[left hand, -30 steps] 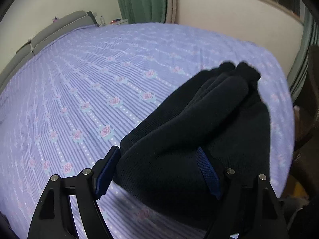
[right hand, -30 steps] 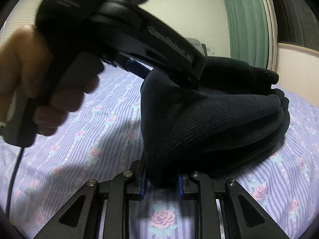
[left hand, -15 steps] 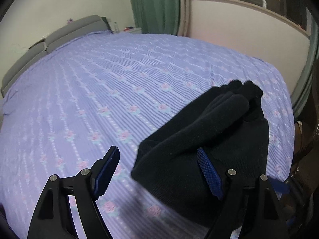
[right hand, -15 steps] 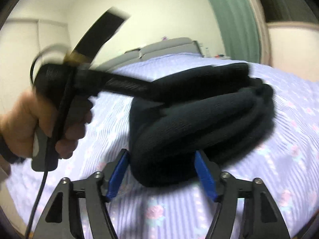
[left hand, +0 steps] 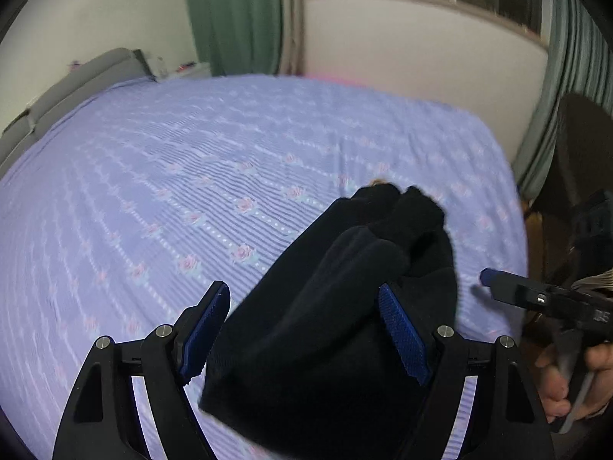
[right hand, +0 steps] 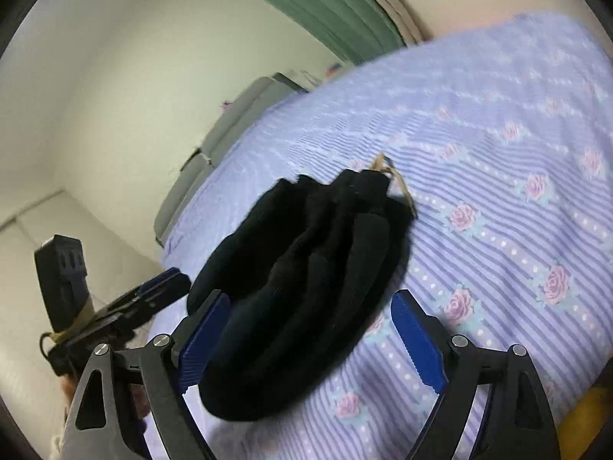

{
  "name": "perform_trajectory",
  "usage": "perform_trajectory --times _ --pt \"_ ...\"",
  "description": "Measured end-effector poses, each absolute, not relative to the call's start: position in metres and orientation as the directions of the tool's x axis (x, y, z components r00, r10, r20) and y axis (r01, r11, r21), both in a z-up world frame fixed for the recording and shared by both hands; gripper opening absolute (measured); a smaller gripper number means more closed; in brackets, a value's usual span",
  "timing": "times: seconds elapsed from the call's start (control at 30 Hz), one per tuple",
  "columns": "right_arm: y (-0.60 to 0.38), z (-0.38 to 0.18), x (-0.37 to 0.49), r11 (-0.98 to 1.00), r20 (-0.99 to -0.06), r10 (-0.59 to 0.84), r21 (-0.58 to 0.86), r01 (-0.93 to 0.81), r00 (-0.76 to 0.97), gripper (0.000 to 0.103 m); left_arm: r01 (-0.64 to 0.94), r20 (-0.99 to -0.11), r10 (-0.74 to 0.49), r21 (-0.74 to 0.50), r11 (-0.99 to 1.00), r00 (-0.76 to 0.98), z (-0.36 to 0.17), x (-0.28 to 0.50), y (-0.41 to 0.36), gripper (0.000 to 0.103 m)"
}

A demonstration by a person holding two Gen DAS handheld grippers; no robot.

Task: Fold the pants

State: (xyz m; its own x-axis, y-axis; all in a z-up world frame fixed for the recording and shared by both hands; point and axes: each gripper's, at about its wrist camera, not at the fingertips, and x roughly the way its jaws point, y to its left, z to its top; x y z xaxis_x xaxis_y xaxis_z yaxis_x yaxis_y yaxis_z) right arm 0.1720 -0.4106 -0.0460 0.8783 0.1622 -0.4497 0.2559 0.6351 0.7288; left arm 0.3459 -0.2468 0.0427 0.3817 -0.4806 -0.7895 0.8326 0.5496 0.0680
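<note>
Releasing: both claws now spread wide, grips dropped since a second ago.
left gripper [left hand: 304, 329]: released.
right gripper [right hand: 312, 339]: released.
black pants [right hand: 306, 291]: folded bundle on floral bedsheet [right hand: 517, 199]; fold looks finished.

In my right wrist view, the right claw [right hand: 312, 339] stands open, its blue pads [right hand: 419, 339] spread wide. The folded black pants [right hand: 306, 287] lie bunched on the bed [right hand: 517, 199], between the pads; whether the left pad touches the fabric I cannot tell. A tan tag [right hand: 394, 180] shows at the far end of the bundle. The left claw [right hand: 153, 299] appears at lower left.
</note>
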Motion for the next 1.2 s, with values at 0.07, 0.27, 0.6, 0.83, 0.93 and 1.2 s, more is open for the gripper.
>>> perform_trajectory --times 0.07,0.27,0.6,0.83,0.93,1.2 --pt "-0.407 -0.050 0.183 0.636 -0.458 0.163 0.726 0.262 0.874 0.087 0.855 -0.815 -0.463 0.073 0.513 0.348 0.034 0.360 -0.260 0.081" --pt "-0.408 -0.068 0.211 0.640 -0.520 0.176 0.706 0.304 0.836 0.087 0.860 -0.852 -0.430 0.043 0.509 0.298 0.023 0.397 -0.270 0.081" --pt "-0.418 -0.103 0.243 0.588 -0.541 0.206 0.735 0.339 0.815 0.095 0.903 -0.906 -0.415 -0.110 0.415 0.080 -0.013 0.445 -0.286 0.090" --pt "-0.412 -0.103 0.272 0.621 -0.563 0.203 0.707 0.339 0.801 0.098 0.890 -0.901 -0.368 -0.348 0.294 -0.230 -0.035 0.470 -0.301 0.091" --pt "-0.413 -0.103 0.277 0.611 -0.557 0.200 0.714 0.341 0.806 0.098 0.875 -0.883 -0.339 -0.417 0.247 -0.325 -0.047 0.472 -0.311 0.098" --pt "-0.417 -0.101 0.287 0.628 -0.540 0.193 0.710 0.319 0.819 0.080 0.816 -0.796 -0.373 -0.559 0.149 -0.477 -0.052 0.474 -0.311 0.067"
